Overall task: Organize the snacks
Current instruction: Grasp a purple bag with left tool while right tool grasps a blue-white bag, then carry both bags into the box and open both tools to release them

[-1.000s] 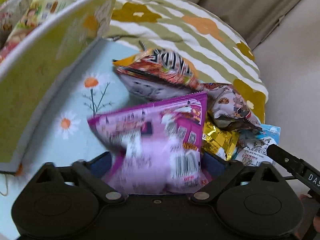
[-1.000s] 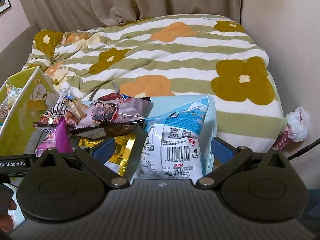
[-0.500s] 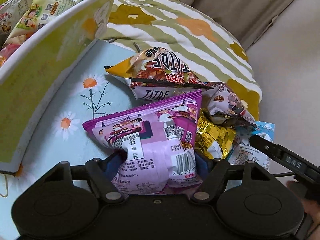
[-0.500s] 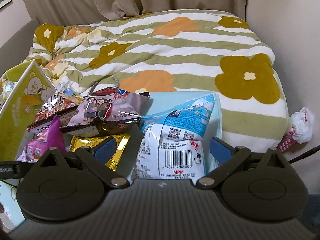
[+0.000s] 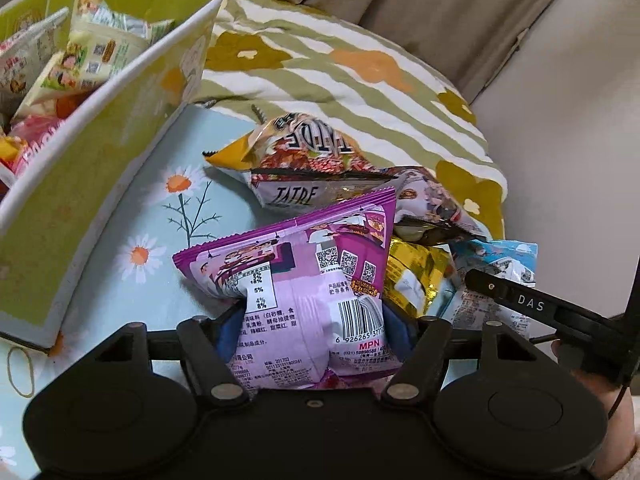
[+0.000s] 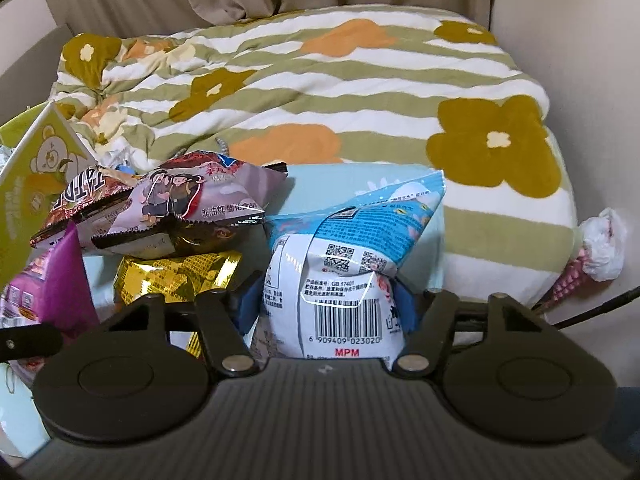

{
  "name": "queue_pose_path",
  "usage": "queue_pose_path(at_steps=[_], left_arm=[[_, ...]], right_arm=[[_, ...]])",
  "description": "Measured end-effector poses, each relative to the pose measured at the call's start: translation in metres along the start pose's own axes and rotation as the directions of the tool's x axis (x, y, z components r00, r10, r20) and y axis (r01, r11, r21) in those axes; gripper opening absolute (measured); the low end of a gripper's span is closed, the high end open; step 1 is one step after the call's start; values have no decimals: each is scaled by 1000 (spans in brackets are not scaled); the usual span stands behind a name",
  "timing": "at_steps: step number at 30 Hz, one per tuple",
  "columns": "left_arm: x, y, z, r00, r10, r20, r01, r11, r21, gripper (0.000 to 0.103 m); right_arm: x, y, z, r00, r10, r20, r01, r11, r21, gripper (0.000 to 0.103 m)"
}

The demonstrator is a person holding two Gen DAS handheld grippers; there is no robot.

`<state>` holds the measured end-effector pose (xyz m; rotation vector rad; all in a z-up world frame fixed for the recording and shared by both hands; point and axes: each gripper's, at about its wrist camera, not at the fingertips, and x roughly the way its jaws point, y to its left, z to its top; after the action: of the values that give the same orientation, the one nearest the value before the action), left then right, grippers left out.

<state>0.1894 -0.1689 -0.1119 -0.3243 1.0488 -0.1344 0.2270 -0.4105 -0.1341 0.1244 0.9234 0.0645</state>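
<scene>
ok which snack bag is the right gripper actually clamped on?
The blue-and-white bag, pinched between the right gripper pads, barcode facing the camera. The purple bag sits in the left gripper; the gold one lies loose.

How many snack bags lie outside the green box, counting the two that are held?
5: purple bag in the left gripper, blue-white bag in the right gripper; loose: striped bag, grey bag, gold bag. Others may be hidden.
</scene>
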Motion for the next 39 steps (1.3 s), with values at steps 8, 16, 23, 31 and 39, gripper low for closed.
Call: queue_pose_path(at_steps=[8,16,23,31,39], left_arm=[[-33,-11,-7,997,-41,64,35,996,81,73],[-83,-10,-6,979,-97,179,72,987,144,73],[-132,22,5,947,-87,310,52,991,120,73],[-193,90,38,898,-31,440,-7,996,84,73],[-213,165,85,900,10,436,-57,994,94,73]], right_arm=[[-34,-5,-15,1000,-13,25,11,997,70,75],[-86,4,-18,996,3,93,-14,993,117,74],[-137,50,3,976,103,189,-115,992,50,74],[-156,131,29,935,274,225,-282,959,3,74],[-153,233,50,913,337,228,-334,941,-53,74]])
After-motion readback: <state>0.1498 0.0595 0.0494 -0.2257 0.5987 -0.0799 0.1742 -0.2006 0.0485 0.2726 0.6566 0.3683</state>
